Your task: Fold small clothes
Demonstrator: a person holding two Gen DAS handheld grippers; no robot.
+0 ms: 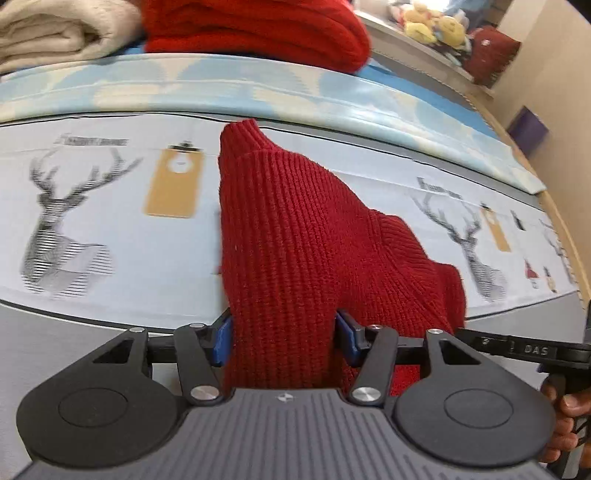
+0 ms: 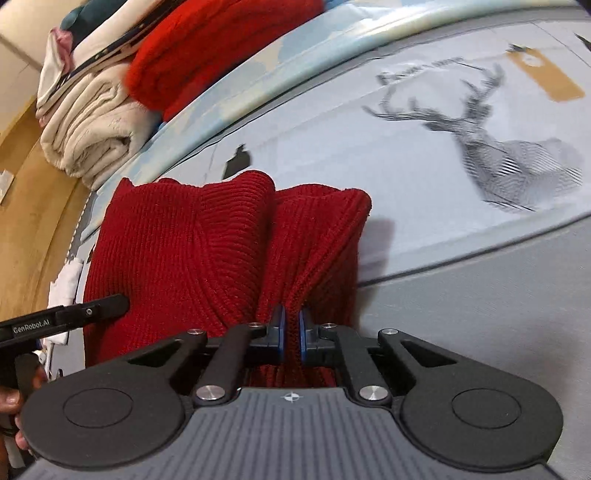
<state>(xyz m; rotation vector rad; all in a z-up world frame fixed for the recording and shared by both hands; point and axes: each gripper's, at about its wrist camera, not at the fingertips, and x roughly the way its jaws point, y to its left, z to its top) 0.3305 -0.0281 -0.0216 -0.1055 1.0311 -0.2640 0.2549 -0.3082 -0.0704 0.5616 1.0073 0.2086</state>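
Note:
A small dark red knitted garment (image 1: pixel 295 236) lies bunched on a bed sheet printed with deer. My left gripper (image 1: pixel 284 339) has its blue pads wide apart, with a thick fold of the red knit between them; I cannot tell if they press on it. My right gripper (image 2: pixel 291 332) is shut on a pinched edge of the same red garment (image 2: pixel 184 251), its blue pads almost together on the cloth. The left gripper's black body (image 2: pixel 62 317) shows at the left of the right wrist view, and the right gripper's body (image 1: pixel 524 349) at the right of the left wrist view.
A folded bright red knit (image 1: pixel 258 26) and a folded cream blanket (image 1: pixel 55 33) are stacked at the far side of the bed sheet (image 1: pixel 110 229). Plush toys (image 1: pixel 432 24) sit on a shelf at the back right. A wooden bed frame (image 2: pixel 33 229) runs along the left.

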